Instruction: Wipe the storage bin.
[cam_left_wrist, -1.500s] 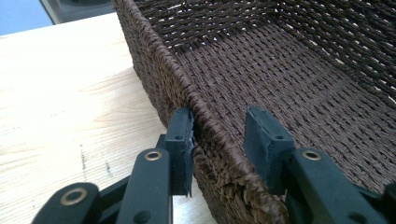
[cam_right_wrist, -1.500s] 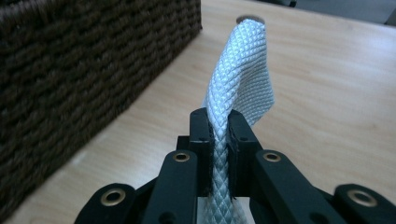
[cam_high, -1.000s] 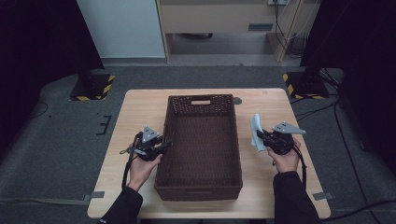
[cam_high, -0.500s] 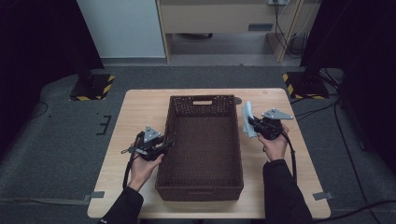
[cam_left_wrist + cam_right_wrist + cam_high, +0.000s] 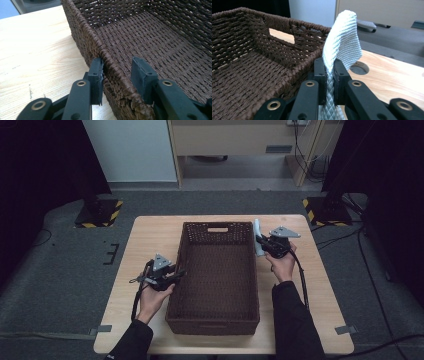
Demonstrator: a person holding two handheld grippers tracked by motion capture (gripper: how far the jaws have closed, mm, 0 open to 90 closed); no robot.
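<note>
Gripping one white cloth [image 5: 342, 42], right tongs [image 5: 329, 75]; left tongs [image 5: 117, 75] straddle, seemingly unclamped, one basket [image 5: 155, 42] rim

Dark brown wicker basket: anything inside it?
The dark brown wicker basket holds nothing: bare woven floor across its visible interior. The white woven cloth is outside its rim, clamped in the right gripper. The near wall's inner foot is hidden.

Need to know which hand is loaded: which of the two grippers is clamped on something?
The right gripper: its jaws pinch a white woven strap beside the basket. The left gripper only straddles the basket's rim, jaws apart.
</note>
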